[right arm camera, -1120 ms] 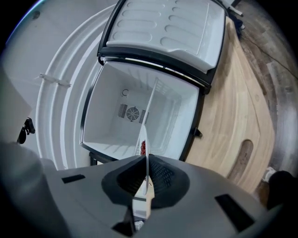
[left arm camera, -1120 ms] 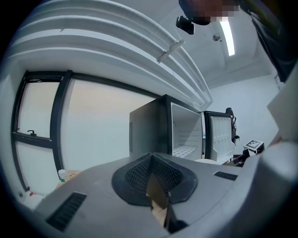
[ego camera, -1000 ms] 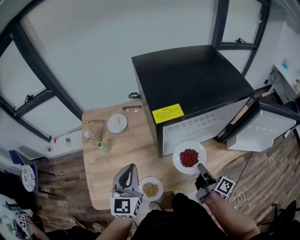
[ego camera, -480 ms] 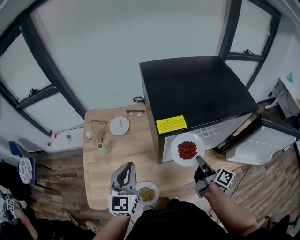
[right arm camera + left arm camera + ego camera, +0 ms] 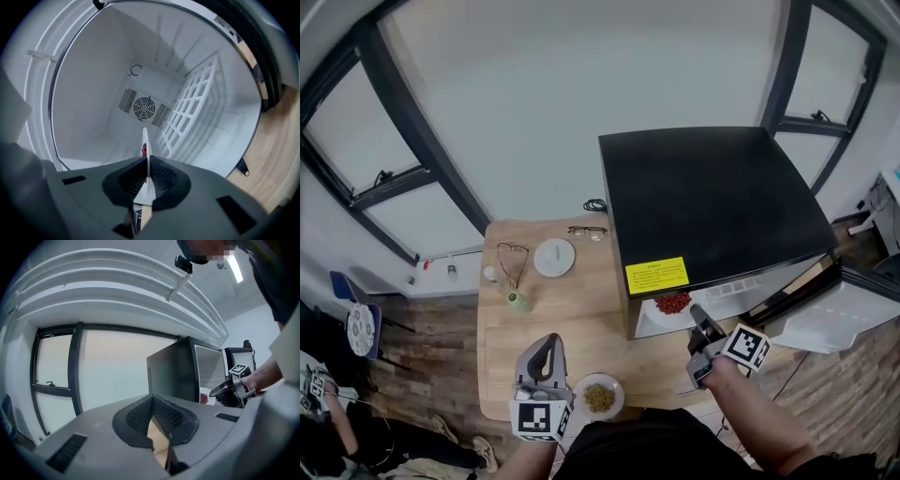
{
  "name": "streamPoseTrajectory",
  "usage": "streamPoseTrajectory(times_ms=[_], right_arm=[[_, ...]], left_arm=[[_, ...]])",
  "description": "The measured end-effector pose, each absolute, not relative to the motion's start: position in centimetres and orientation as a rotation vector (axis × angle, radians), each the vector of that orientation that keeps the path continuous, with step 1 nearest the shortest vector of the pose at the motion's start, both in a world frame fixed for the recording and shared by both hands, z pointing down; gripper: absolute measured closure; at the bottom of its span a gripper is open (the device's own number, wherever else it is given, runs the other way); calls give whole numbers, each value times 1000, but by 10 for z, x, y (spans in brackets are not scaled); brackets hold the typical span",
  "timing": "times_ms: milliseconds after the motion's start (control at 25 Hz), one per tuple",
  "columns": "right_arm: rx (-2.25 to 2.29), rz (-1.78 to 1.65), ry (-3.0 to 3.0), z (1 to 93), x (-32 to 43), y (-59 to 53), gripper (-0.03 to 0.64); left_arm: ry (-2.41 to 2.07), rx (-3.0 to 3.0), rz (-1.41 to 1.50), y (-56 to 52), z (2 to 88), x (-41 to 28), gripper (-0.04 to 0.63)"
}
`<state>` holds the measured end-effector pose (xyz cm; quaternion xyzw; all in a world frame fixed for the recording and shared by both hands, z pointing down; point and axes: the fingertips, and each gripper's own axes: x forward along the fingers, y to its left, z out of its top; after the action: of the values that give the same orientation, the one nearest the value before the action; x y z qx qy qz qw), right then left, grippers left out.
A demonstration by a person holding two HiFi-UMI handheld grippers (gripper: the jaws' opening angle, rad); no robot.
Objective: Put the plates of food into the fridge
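You are holding the round white plate of red food (image 5: 673,304) at the mouth of the black mini fridge (image 5: 712,197), its far edge just inside the white cavity. You are aiming for a flat, straight push in toward the white wire rack (image 5: 187,117), so nothing is spilling. Your right gripper (image 5: 146,161) is clamping the plate's near rim, jaws almost together on it. Your left gripper (image 5: 152,420), jaws pressed together and empty, is hovering beside the small white plate of tan grains (image 5: 600,397) on the pale wooden table (image 5: 553,309)
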<state>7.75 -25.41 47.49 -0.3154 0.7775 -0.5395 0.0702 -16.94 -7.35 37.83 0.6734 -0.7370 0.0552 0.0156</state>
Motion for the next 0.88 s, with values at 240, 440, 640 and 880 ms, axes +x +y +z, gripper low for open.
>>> streamPoseTrajectory(times_ms=[240, 440, 640, 880], right_arm=[[-1001, -1572, 2405, 471, 60, -275, 584], [-1161, -1459, 2554, 473, 57, -291, 583], [-1354, -1262, 2761, 477, 55, -302, 555], [-1557, -1066, 2952, 492, 60, -314, 494]], left_arm=[[-2318, 2018, 225, -65, 382, -184, 591], [-2309, 1992, 190, -65, 386, -187, 591], [-2319, 1973, 176, -57, 390, -194, 591], [-2362, 1915, 166, -41, 393, -215, 591]])
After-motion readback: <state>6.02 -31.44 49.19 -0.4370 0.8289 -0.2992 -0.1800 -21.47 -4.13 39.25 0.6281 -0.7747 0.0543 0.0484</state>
